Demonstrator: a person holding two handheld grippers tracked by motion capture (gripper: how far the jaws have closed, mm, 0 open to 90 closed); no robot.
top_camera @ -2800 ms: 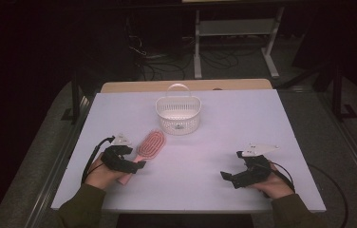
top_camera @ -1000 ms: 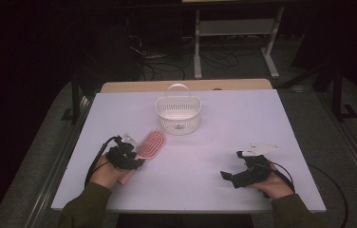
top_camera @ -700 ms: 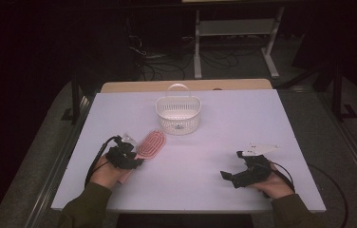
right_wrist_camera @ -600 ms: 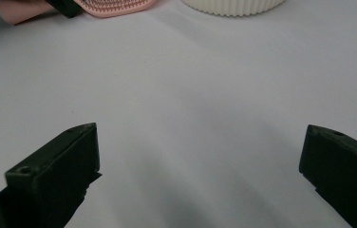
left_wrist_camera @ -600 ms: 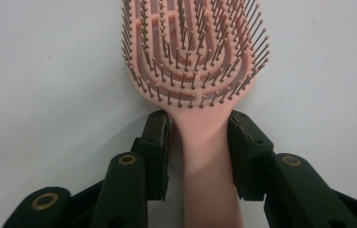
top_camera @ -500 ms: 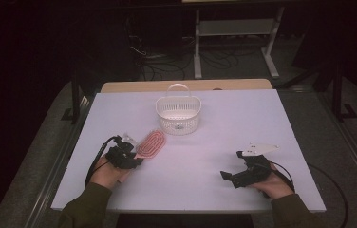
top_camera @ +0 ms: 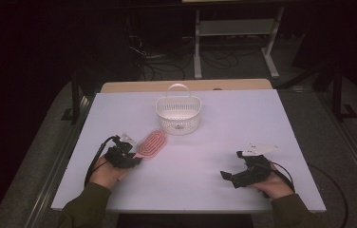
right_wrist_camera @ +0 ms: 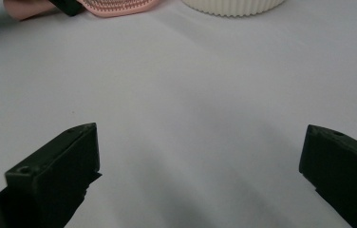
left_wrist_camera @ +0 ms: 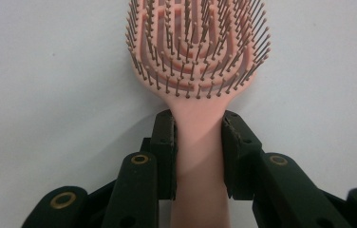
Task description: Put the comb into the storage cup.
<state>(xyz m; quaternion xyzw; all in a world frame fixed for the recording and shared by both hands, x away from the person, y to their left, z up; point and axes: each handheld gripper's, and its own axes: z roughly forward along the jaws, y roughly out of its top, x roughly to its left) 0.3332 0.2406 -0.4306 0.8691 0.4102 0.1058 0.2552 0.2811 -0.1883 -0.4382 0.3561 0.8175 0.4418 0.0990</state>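
Observation:
A pink hairbrush lies bristles-up on the white table, left of centre. In the left gripper view its handle runs between the two black jaws, and both pads press on its sides. My left gripper has just been closing on that handle and is now shut on it. The brush head points away from the jaws. My right gripper rests at the front right of the table, jaws wide apart with nothing between them. The brush shows far off at the top of the right gripper view.
A white slatted basket with an upright handle stands at the back centre of the table, just beyond the brush; its base shows in the right gripper view. A wooden board edge lies behind the table.
The left gripper moved forward up to the brush between the oldest frame and a second ago and has stayed at its handle since. The right hand has not moved.

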